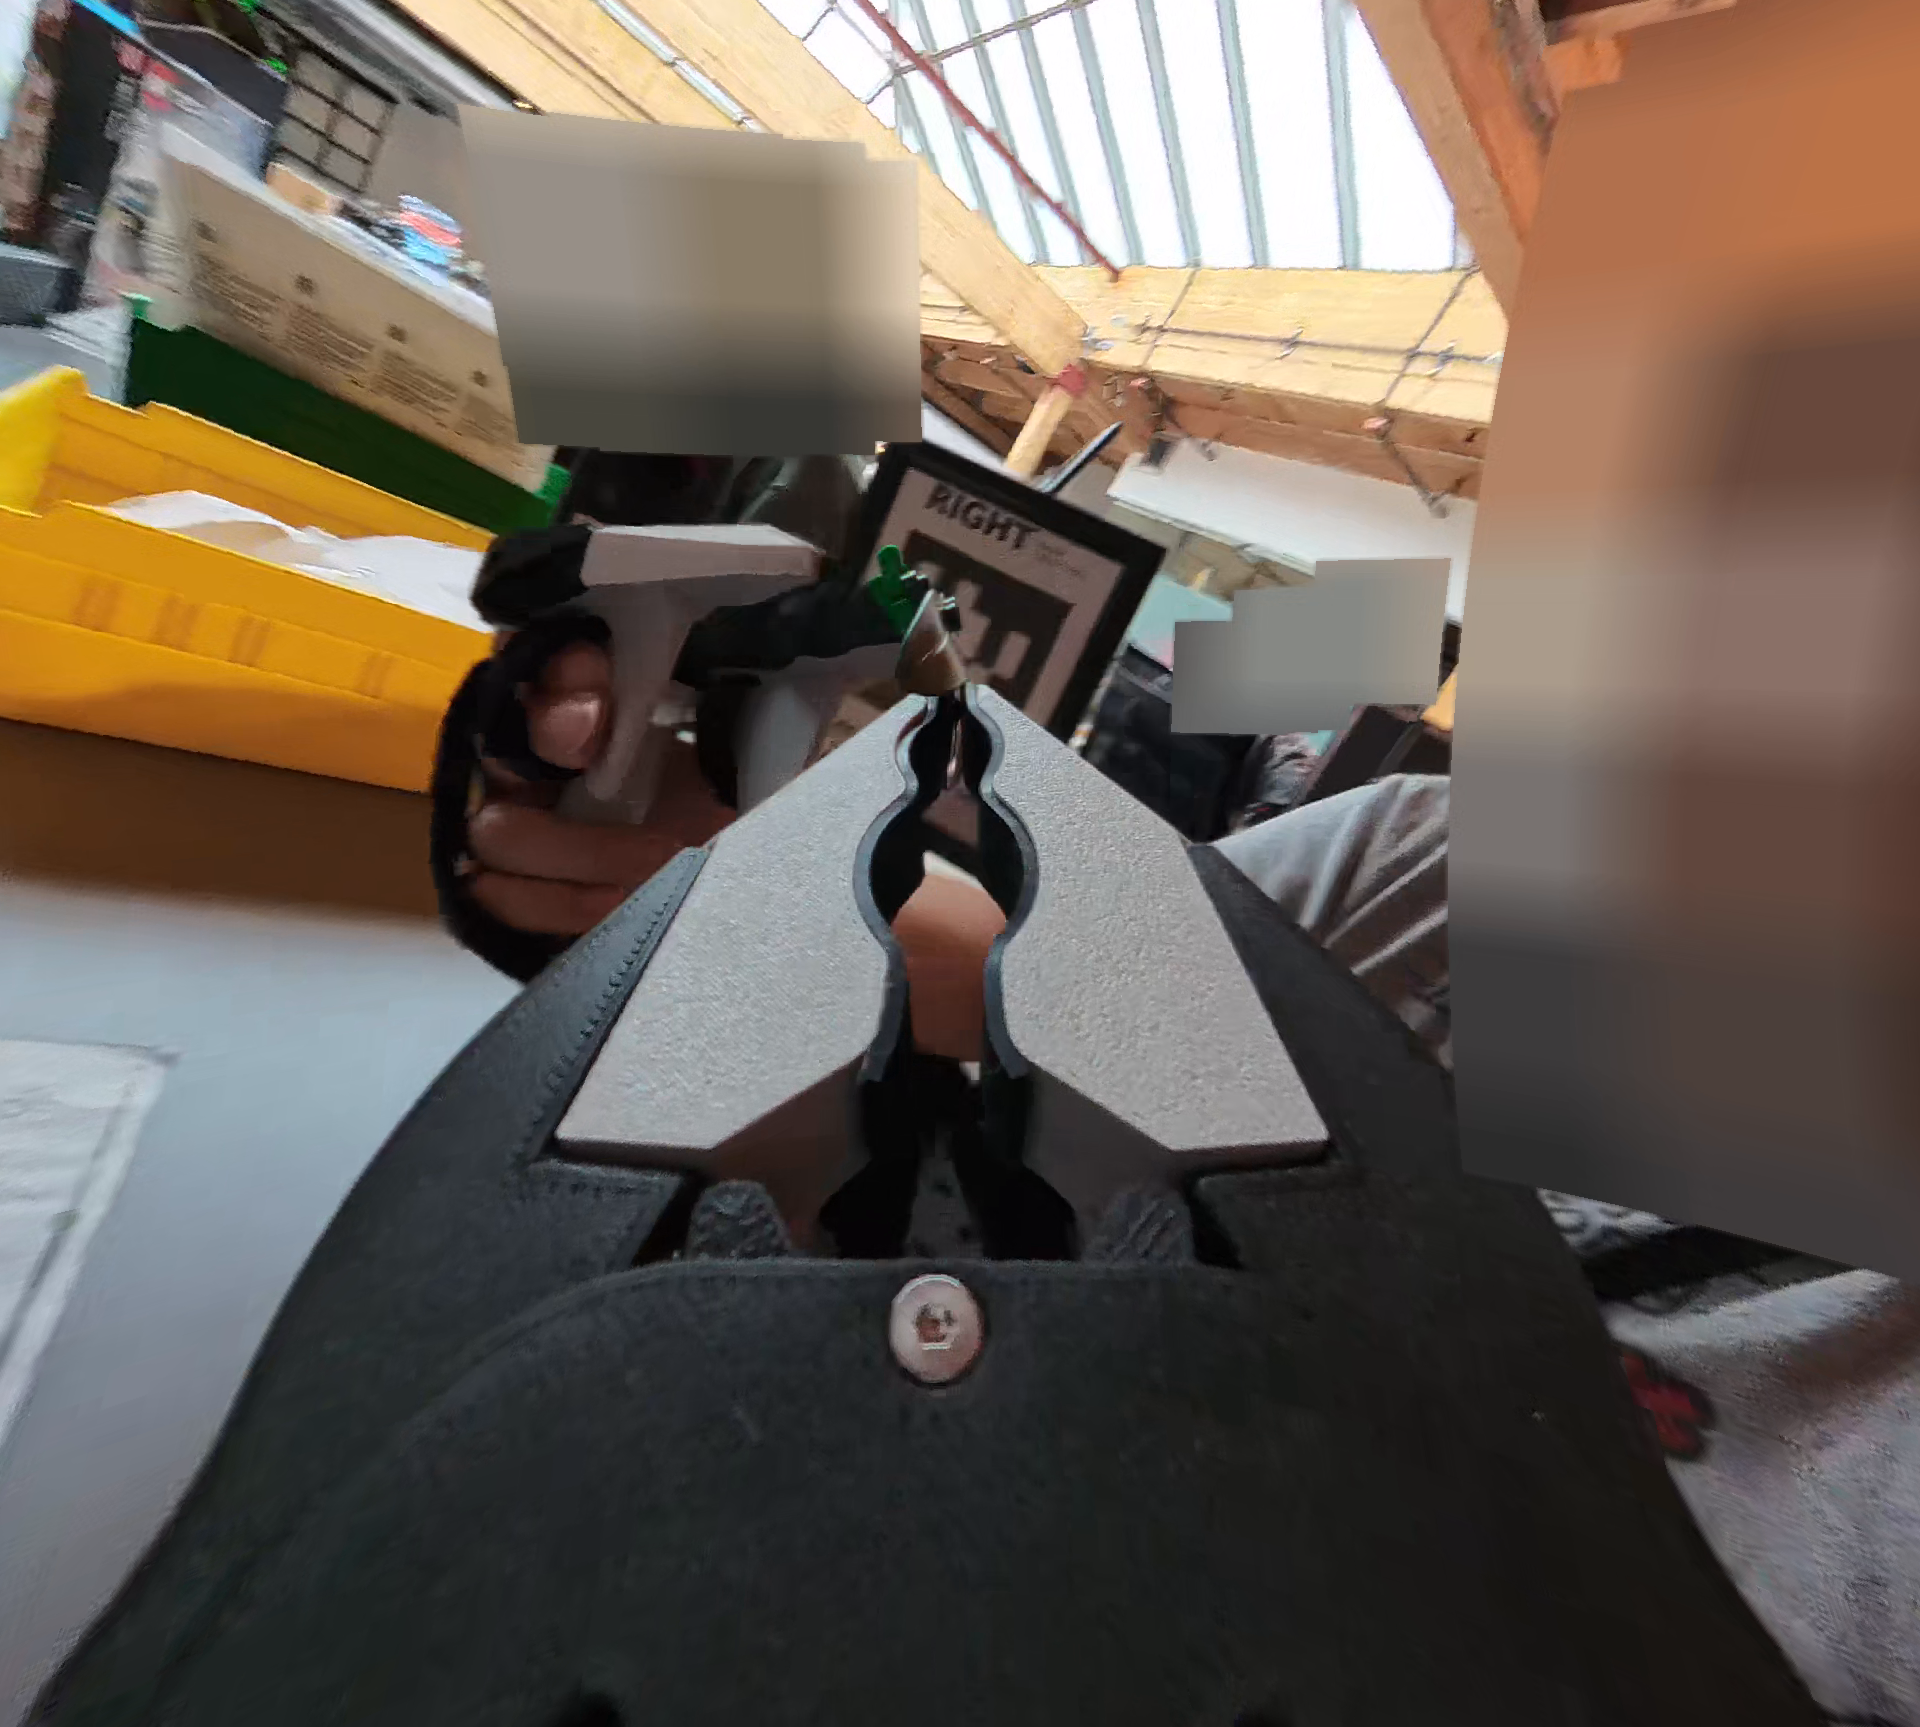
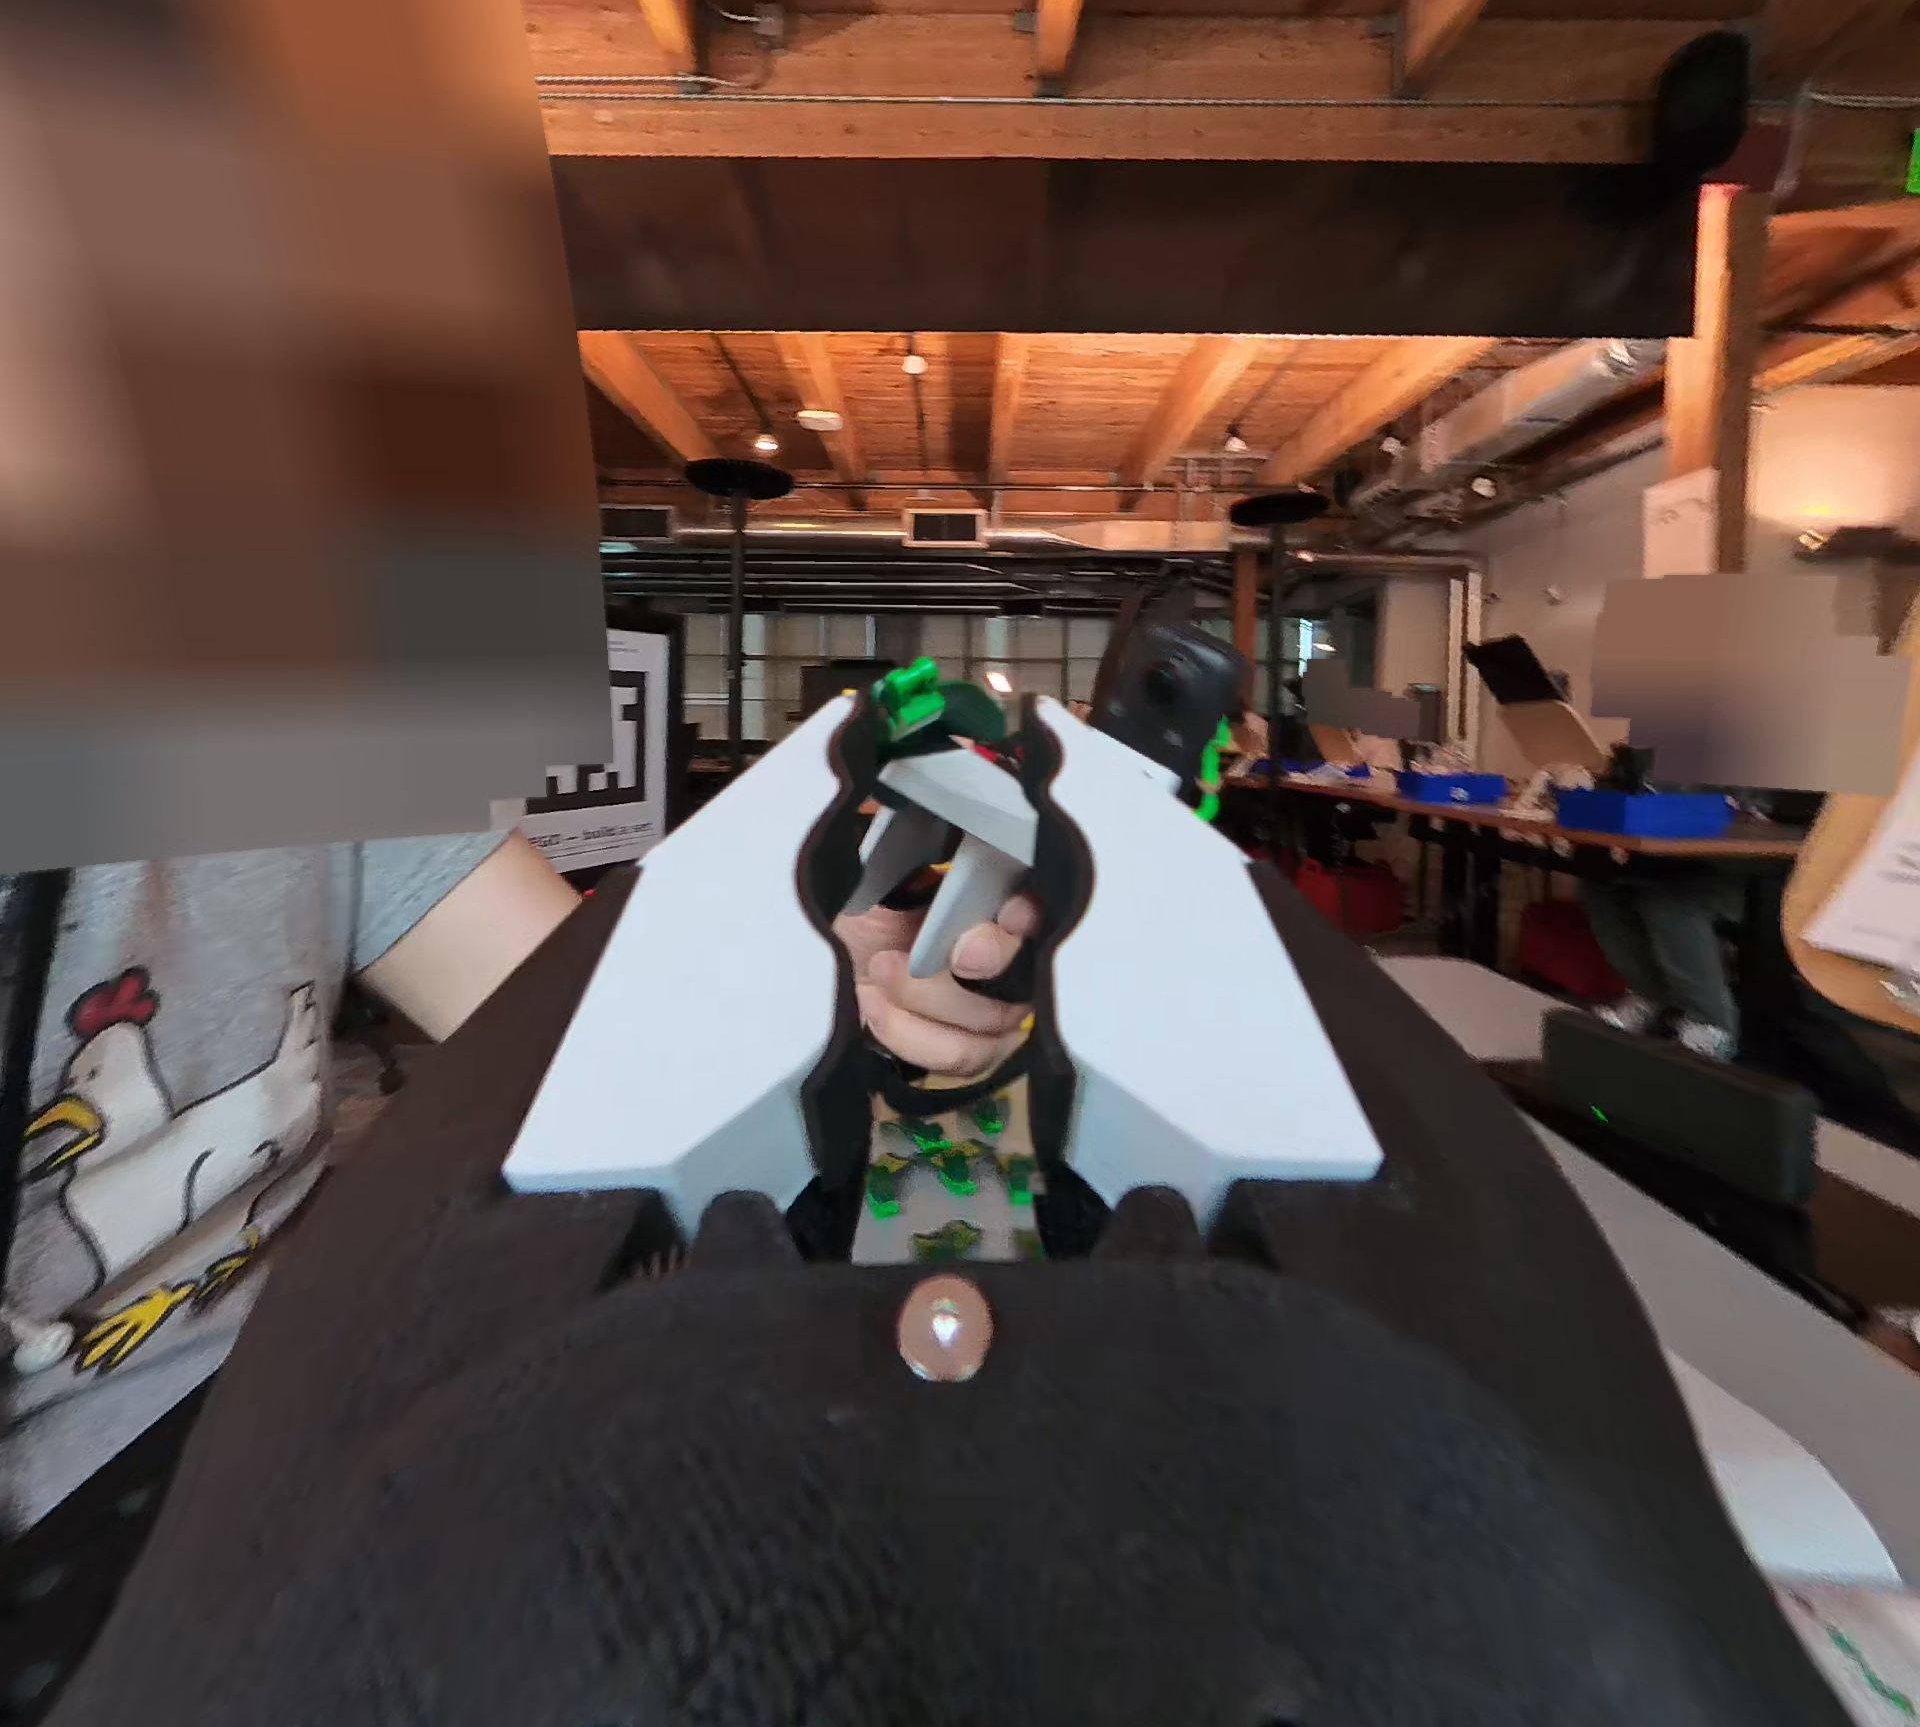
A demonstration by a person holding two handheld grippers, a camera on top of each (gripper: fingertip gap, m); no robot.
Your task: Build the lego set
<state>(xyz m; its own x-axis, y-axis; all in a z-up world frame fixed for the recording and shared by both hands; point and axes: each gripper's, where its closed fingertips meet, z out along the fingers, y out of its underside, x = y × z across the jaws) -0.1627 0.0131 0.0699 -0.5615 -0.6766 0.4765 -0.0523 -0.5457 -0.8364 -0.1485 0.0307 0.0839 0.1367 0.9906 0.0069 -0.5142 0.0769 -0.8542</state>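
Both grippers are raised off the table and face each other tip to tip. My left gripper [image 1: 941,709] has grey fingers [image 1: 790,929] nearly closed on a small brown and green lego assembly [image 1: 928,659]. A bright green piece [image 1: 891,578] sticks up from it. My right gripper [image 2: 940,727] has white fingers [image 2: 717,939] closed around the same assembly, whose green piece [image 2: 907,695] shows at the tips. The right gripper also shows in the left wrist view [image 1: 831,617], held by a hand [image 1: 551,742]. Loose green pieces [image 2: 940,1158] lie on the table below.
A yellow bin [image 1: 208,617] and a green bin [image 1: 312,420] stand at the left on the grey table [image 1: 260,1002]. White paper [image 1: 62,1158] lies near the front. A black box [image 2: 1683,1116] and a printed sheet [image 2: 1849,1636] are at the right. The person's grey shirt [image 2: 156,1106] is close. Less than 4 cm separates the two grippers' tips.
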